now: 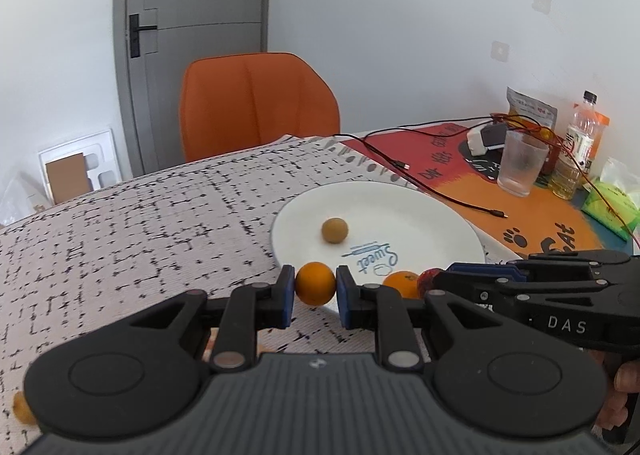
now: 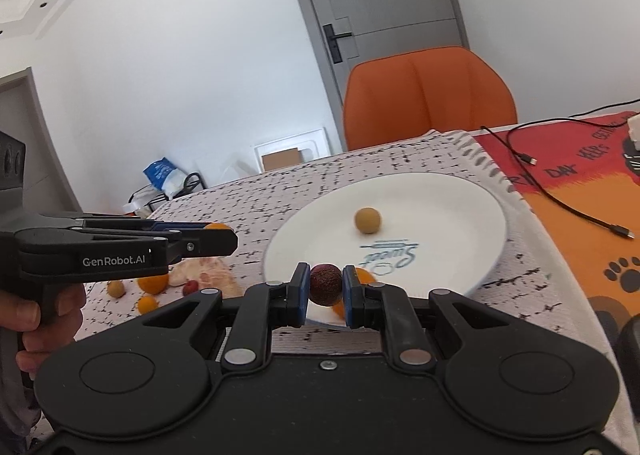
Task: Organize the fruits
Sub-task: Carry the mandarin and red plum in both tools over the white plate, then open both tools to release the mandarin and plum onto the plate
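Fruit lies loose at the worktop's left side, seen only from the right wrist: a tan ball (image 2: 115,289), two oranges (image 2: 153,282) (image 2: 146,303), a red berry (image 2: 190,287) and pale peel scraps (image 2: 208,273), all on the speckled cloth (image 2: 248,207). The left wrist catches just one tan fruit (image 1: 22,407) at its lower left edge.

Next comes the left claw (image 1: 315,285), closed on a small orange (image 1: 315,283) between its blue pads, just short of the plate's near rim. From the right wrist this claw (image 2: 224,241) shows side-on, a hand (image 2: 44,319) on its grip, only a sliver of its orange (image 2: 218,227) visible.

The white plate (image 1: 420,215) sits mid-worktop, overlapping the cloth's right edge, with a tan fruit (image 1: 335,230) near its centre and blue "Sweet" lettering.

The right claw (image 2: 326,287) is clamped on a dark red fruit (image 2: 326,283) over the plate's (image 2: 460,199) near rim; an orange (image 2: 362,279) lies just behind it on the plate. The left wrist shows that orange (image 1: 402,282) and the red fruit (image 1: 428,281) touching.

Only the left wrist shows the worktop's far right corner: a tumbler (image 1: 520,165), a bottle (image 1: 578,147), a pouch (image 1: 530,109) and a green tissue pack (image 1: 610,207) on the orange mat (image 1: 540,223). Cables (image 1: 420,171) cross the mat.
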